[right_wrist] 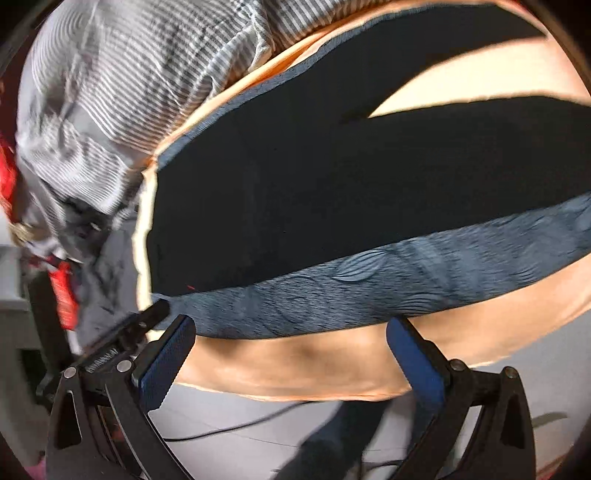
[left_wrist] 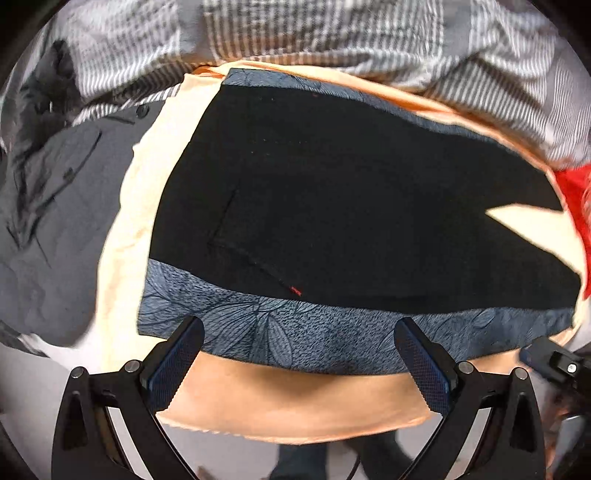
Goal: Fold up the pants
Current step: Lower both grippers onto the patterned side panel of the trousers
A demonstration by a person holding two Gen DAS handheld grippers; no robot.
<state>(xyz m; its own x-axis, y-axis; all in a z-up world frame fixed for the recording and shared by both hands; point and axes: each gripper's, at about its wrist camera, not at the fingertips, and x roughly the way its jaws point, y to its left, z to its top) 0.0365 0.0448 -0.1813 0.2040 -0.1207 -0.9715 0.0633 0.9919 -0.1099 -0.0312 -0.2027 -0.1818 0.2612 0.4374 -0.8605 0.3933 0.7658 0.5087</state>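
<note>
Black pants (left_wrist: 332, 206) lie flat on a blue-grey leaf-patterned mat (left_wrist: 288, 332) over an orange cloth (left_wrist: 295, 406). Their two legs split toward the right, with orange cloth showing between them. A stitched back pocket with a small red tag (left_wrist: 295, 291) faces up. My left gripper (left_wrist: 295, 332) is open and empty, hovering over the mat's near edge just short of the pants. In the right wrist view the pants (right_wrist: 295, 192) and the mat (right_wrist: 369, 280) show too. My right gripper (right_wrist: 291, 332) is open and empty at the mat's near edge. The left gripper's finger (right_wrist: 147, 317) shows at its left.
A grey garment (left_wrist: 62, 221) lies left of the orange cloth. Striped and checked grey-white clothes (left_wrist: 295, 33) are piled behind. A red garment (left_wrist: 576, 206) lies at the right. Grey floor with a cable (right_wrist: 240, 424) shows below the table edge.
</note>
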